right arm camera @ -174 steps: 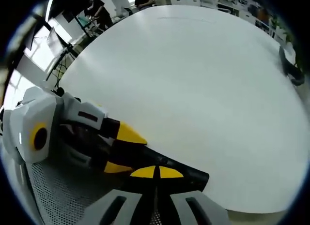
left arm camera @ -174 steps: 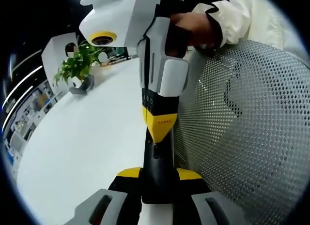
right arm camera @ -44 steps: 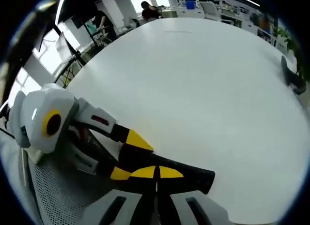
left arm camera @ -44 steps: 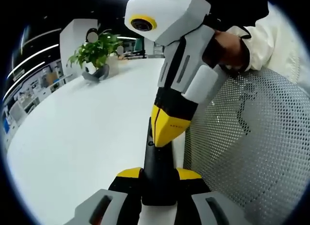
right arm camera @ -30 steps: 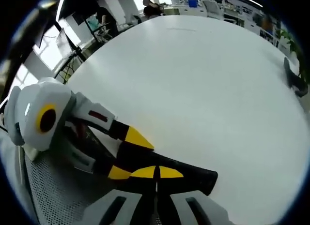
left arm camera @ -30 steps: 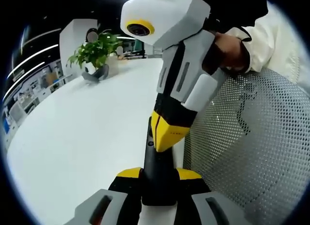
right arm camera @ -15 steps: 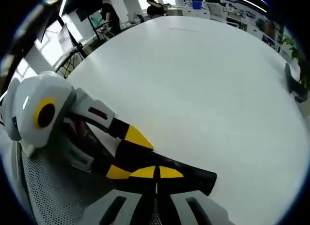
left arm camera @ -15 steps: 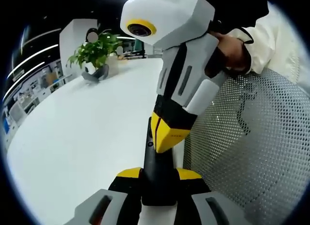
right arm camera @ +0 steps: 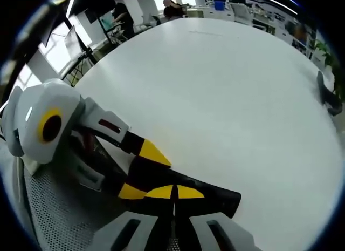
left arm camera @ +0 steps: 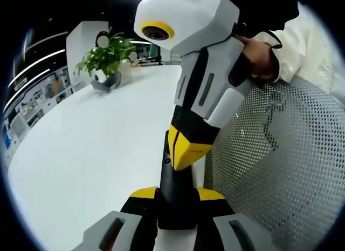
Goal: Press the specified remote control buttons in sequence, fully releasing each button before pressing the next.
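A slim black remote control [left arm camera: 175, 186] lies gripped between the yellow-tipped jaws of the left gripper [left arm camera: 176, 221], held just above the round white table [left arm camera: 86, 164] beside a white perforated mesh chair back [left arm camera: 280, 170]. The right gripper [left arm camera: 183, 151] comes down from above with its two yellow jaws pressed together into one point, the tip resting on or just over the remote's upper face; contact cannot be confirmed. In the right gripper view, that closed tip [right arm camera: 173, 192] sits at the remote [right arm camera: 215, 199], with the left gripper [right arm camera: 137, 164] reaching in from the left.

The risk, by judgement: a push off-centre could tilt the remote in the left grip or land on a neighbouring button, and lifting too little would leave the button half-pressed before the next.

A grey pot [left arm camera: 105, 82] at the table's far edge holds a leafy green plant [left arm camera: 105, 55].
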Demonstrator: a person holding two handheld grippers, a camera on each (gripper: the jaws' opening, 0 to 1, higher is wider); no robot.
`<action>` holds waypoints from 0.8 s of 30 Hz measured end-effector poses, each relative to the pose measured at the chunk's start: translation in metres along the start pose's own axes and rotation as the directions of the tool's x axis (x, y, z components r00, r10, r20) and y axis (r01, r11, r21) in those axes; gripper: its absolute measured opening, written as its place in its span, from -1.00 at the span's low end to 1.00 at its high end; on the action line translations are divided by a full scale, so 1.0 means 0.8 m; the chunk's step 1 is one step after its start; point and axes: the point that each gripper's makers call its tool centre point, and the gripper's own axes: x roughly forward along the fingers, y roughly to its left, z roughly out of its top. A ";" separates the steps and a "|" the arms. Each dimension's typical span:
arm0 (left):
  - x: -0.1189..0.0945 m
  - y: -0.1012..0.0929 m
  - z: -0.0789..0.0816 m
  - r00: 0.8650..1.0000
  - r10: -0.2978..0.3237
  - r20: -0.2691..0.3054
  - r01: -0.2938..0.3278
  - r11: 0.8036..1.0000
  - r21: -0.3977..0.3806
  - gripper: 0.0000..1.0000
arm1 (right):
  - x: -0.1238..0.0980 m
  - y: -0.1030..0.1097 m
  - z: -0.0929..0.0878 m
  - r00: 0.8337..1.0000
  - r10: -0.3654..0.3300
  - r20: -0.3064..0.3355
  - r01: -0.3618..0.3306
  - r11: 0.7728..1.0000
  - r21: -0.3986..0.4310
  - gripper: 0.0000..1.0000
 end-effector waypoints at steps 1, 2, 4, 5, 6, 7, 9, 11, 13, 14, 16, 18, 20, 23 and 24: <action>0.000 0.000 0.000 1.000 0.000 0.000 0.000 1.000 0.000 -0.49 | 0.000 0.000 0.000 1.000 -0.002 -0.001 0.002 1.000 -0.004 -1.00; 0.000 0.000 0.000 1.000 0.000 0.000 0.000 1.000 0.000 -0.49 | 0.000 0.000 0.000 1.000 -0.006 -0.002 0.006 1.000 -0.008 -1.00; 0.000 0.000 0.000 1.000 0.000 0.000 0.000 1.000 0.000 -0.49 | 0.000 0.001 0.000 1.000 -0.008 -0.004 0.008 1.000 -0.013 -1.00; 0.000 0.000 0.000 1.000 0.000 0.000 0.000 1.000 0.000 -0.49 | 0.000 0.001 0.000 1.000 -0.008 -0.004 0.008 1.000 -0.013 -1.00; 0.000 0.000 0.000 1.000 0.000 0.000 0.000 1.000 0.000 -0.49 | 0.000 0.001 0.000 1.000 -0.007 -0.004 0.007 1.000 -0.014 -1.00; 0.000 0.000 0.000 1.000 0.000 0.000 0.000 1.000 0.000 -0.49 | 0.000 0.001 0.000 1.000 -0.005 -0.004 0.004 1.000 -0.014 -1.00; 0.000 0.000 0.000 1.000 0.000 0.000 0.000 1.000 0.000 -0.49 | 0.000 0.001 0.000 1.000 -0.005 -0.004 0.005 1.000 -0.018 -1.00; 0.000 0.000 0.000 1.000 0.000 0.000 0.000 1.000 0.000 -0.49 | 0.000 0.001 0.000 1.000 -0.007 -0.003 0.007 1.000 -0.023 -1.00; 0.000 0.000 0.000 1.000 0.000 0.000 0.000 1.000 -0.001 -0.49 | 0.000 0.001 0.000 1.000 -0.010 -0.003 0.010 1.000 -0.026 -1.00; 0.000 0.000 0.000 1.000 0.000 0.000 0.000 1.000 -0.001 -0.49 | 0.001 0.001 0.000 1.000 -0.012 -0.002 0.012 1.000 -0.029 -1.00; 0.000 0.000 0.000 1.000 0.001 0.001 -0.001 1.000 -0.001 -0.49 | 0.001 0.001 0.000 1.000 -0.019 0.003 0.019 0.999 -0.040 -1.00; 0.001 0.000 0.000 1.000 0.001 0.001 -0.001 1.000 -0.001 -0.49 | 0.002 0.001 0.000 1.000 -0.030 0.005 0.030 0.997 -0.069 -1.00; 0.001 0.000 0.000 1.000 0.001 0.001 -0.001 1.000 -0.003 -0.49 | 0.003 0.002 0.000 0.999 -0.040 0.005 0.040 0.996 -0.083 -1.00; 0.001 0.001 0.000 1.000 0.001 0.001 -0.001 1.000 -0.004 -0.49 | 0.003 0.001 0.000 0.999 -0.049 0.007 0.050 0.994 -0.102 -1.00; 0.001 0.001 0.000 1.000 0.002 0.001 -0.002 1.000 -0.004 -0.49 | 0.003 0.000 0.000 0.999 -0.051 0.007 0.051 0.993 -0.105 -1.00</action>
